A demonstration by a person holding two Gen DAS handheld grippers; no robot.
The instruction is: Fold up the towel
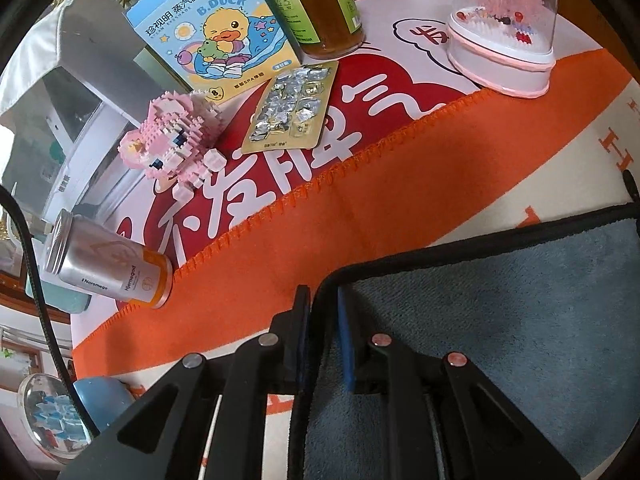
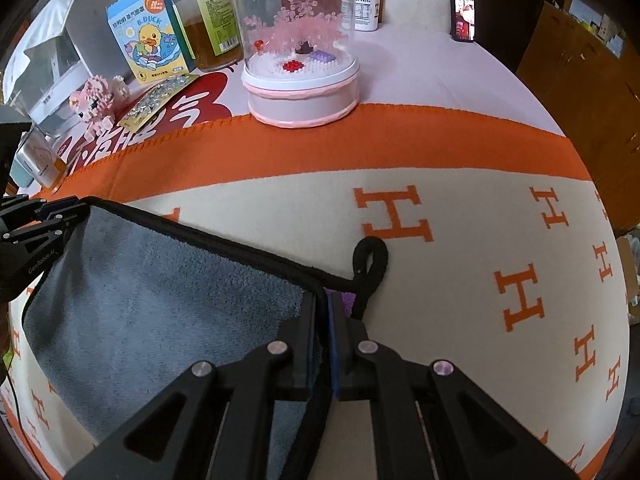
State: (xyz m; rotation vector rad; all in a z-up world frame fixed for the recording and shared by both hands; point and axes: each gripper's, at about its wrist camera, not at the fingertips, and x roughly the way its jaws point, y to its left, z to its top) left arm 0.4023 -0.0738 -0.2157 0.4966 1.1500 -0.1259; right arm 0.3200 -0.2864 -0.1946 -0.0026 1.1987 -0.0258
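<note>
A grey-blue towel point(image 1: 500, 320) with black edging lies on an orange and cream blanket point(image 1: 360, 184). My left gripper point(image 1: 322, 300) is shut on the towel's far left corner; the black edge runs between its fingers. In the right wrist view the towel point(image 2: 160, 300) spreads to the left, and my right gripper point(image 2: 323, 304) is shut on its far right corner, beside the black hanging loop point(image 2: 370, 258). A bit of purple shows under that corner. My left gripper point(image 2: 52, 216) also shows at the left edge, holding the other corner.
Behind the blanket stand a domed pink brick tree point(image 2: 302, 64), a liquid jar point(image 1: 328, 12), a duck-print box point(image 1: 212, 40), a blister pack point(image 1: 292, 108), a pink brick figure point(image 1: 172, 140), a lying can point(image 1: 108, 264), a white bottle point(image 2: 362, 4) and a phone point(image 2: 463, 6).
</note>
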